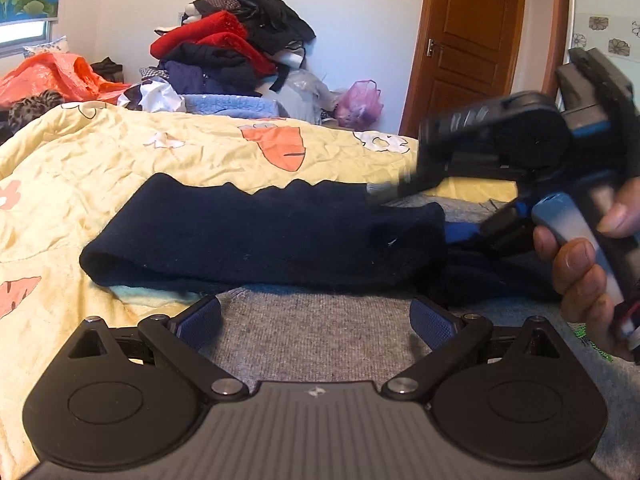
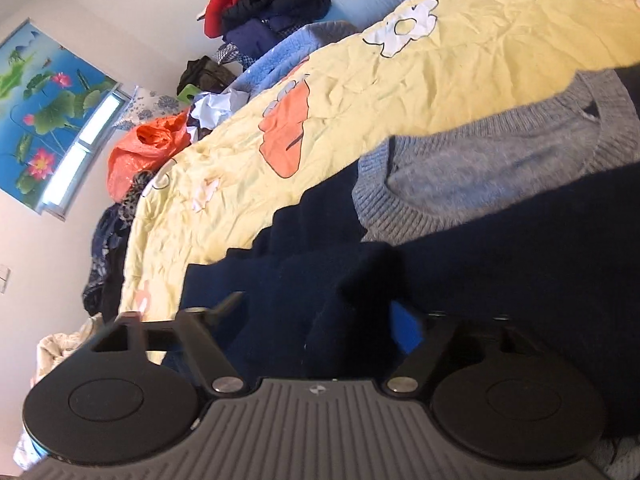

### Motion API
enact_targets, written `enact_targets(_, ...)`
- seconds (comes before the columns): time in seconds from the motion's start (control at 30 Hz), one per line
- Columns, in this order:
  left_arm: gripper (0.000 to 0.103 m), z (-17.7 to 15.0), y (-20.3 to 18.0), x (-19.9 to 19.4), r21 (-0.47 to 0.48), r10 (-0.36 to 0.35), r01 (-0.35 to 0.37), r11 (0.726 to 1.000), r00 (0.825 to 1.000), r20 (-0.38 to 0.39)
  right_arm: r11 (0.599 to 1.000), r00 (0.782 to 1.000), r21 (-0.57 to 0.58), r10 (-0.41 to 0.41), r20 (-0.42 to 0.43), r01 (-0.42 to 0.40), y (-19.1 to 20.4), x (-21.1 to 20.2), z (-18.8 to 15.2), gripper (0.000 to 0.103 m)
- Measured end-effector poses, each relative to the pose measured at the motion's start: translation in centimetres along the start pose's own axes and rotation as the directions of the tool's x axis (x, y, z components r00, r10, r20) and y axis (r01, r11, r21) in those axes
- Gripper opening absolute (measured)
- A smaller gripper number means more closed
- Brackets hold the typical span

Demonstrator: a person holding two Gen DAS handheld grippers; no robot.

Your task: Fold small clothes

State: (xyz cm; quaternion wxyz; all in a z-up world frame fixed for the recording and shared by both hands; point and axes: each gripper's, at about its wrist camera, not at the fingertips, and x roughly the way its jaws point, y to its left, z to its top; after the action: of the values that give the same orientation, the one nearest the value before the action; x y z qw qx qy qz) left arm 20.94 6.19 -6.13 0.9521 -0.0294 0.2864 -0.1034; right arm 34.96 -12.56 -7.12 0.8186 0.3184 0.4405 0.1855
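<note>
A small grey knit sweater point(image 2: 492, 168) lies flat on the bed's yellow quilt point(image 1: 120, 160), and its navy sleeve point(image 1: 256, 236) is folded across its body, so the sweater serves as the landmark here. The sleeve probably lies that way to narrow the garment into a strip before the next fold.

The left tool point(image 1: 316, 320) hangs just over the sweater's near edge, angled down toward it, its two blue pads spread wide with only bare grey knit between them; it grips nothing. That looks like a standby pose.

The right tool point(image 2: 320, 312) comes in from the sweater's right side, rolled well over, with a hand point(image 1: 588, 276) wrapped round its handle. Navy fabric sits between its fingers. One blue pad point(image 2: 406, 328) shows against the cloth, yet whether the pads actually press on it I cannot tell. My guess is that it is taking up the second sleeve to lay it over the sweater too.

A pile of clothes point(image 1: 232, 44) sits well beyond the sweater.
</note>
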Motion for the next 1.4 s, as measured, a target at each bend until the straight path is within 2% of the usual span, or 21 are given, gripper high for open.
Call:
enact_targets(0.03,0.102,0.0,0.1,0.0,-0.004,-0.001,0.001,1.0,1.0,-0.001,1.0,1.0,-0.006,-0.012,-0.003,0.012,0.1,0.2,-0.1,0.029)
enact_targets(0.07,0.102,0.0,0.1,0.1,-0.01,-0.002,0.002,1.0,1.0,-0.002,0.999,0.999,-0.016,-0.034,-0.007,0.034,0.2,0.5,-0.3,0.021)
enact_targets(0.13,0.102,0.1,0.3,0.1,-0.019,0.001,-0.001,1.0,1.0,-0.001,0.998,0.999,-0.045,-0.042,0.002,0.042,-0.1,0.5,-0.5,0.02)
enact_targets(0.23,0.102,0.1,0.3,0.2,-0.02,0.003,-0.003,1.0,1.0,-0.001,0.991,0.997,-0.124,-0.048,0.058,0.054,0.6,-1.0,-0.3,0.019)
enact_targets(0.33,0.102,0.1,0.2,0.2,-0.012,0.007,-0.007,1.0,1.0,-0.002,0.977,0.996,-0.212,-0.021,0.092,0.041,2.0,-3.4,1.4,0.019)
enact_targets(0.47,0.102,0.1,0.3,0.1,-0.017,0.01,-0.01,1.0,1.0,0.008,0.937,0.988,-0.322,-0.1,0.115,0.133,1.9,-6.9,4.0,0.019)
enact_targets(0.63,0.102,0.1,0.2,0.1,-0.021,0.015,-0.015,1.0,1.0,0.005,0.916,0.963,-0.304,-0.231,0.139,0.263,-2.7,-9.8,5.6,0.019)
enact_targets(0.83,0.102,0.0,0.0,0.1,-0.014,0.022,-0.022,1.0,1.0,0.005,0.918,0.944,-0.222,-0.309,0.12,0.328,-8.2,-10.0,4.4,0.019)
enact_targets(0.87,0.102,0.0,0.0,0.1,-0.014,0.025,-0.025,1.0,1.0,0.005,0.917,0.942,-0.218,-0.315,0.119,0.334,-8.5,-9.7,3.9,0.02)
enact_targets(0.9,0.102,0.0,0.0,0.1,-0.013,0.027,-0.027,1.0,1.0,0.003,0.915,0.939,-0.212,-0.323,0.12,0.342,-8.9,-9.4,3.6,0.028)
enact_targets(0.93,0.102,0.1,-0.1,0.1,-0.013,0.031,-0.031,0.999,1.0,0.001,0.914,0.935,-0.203,-0.33,0.129,0.351,-9.1,-9.2,3.3,0.041)
enact_targets(1.0,0.102,0.1,-0.1,0.0,-0.007,0.04,-0.04,0.999,0.999,0.006,0.915,0.926,-0.17,-0.339,0.165,0.365,-9.4,-9.4,2.8,0.059)
enact_targets(1.03,0.102,0.1,-0.2,-0.3,0.005,0.044,-0.044,0.999,0.999,0.021,0.921,0.921,-0.136,-0.335,0.199,0.364,-9.5,-10.0,2.7,0.062)
enact_targets(1.13,0.102,1.0,-1.1,-2.4,0.081,0.034,-0.042,0.996,0.994,0.102,0.95,0.903,-0.007,-0.294,0.314,0.312,-10.5,-12.5,2.3,0.063)
enact_targets(1.17,0.102,1.8,-1.3,-3.0,0.1,0.01,-0.024,0.995,0.991,0.134,0.961,0.906,0.022,-0.268,0.327,0.276,-10.9,-13.1,2.1,0.064)
enact_targets(1.23,0.102,3.9,-1.2,-3.3,0.114,-0.009,-0.01,0.993,0.986,0.169,0.97,0.925,0.044,-0.243,0.293,0.241,-11.7,-13.4,2.0,0.064)
enact_targets(1.3,0.102,6.1,0.1,-1.9,0.071,0.012,-0.022,0.997,0.991,0.134,0.964,0.937,0.052,-0.264,0.23,0.26,-12.4,-12.7,2.2,0.064)
enact_targets(1.4,0.102,8.3,3.7,2.3,-0.079,0.038,-0.037,0.996,0.999,0.004,0.968,0.943,0.053,-0.253,0.218,0.247,-13.0,-12.1,2.3,0.064)
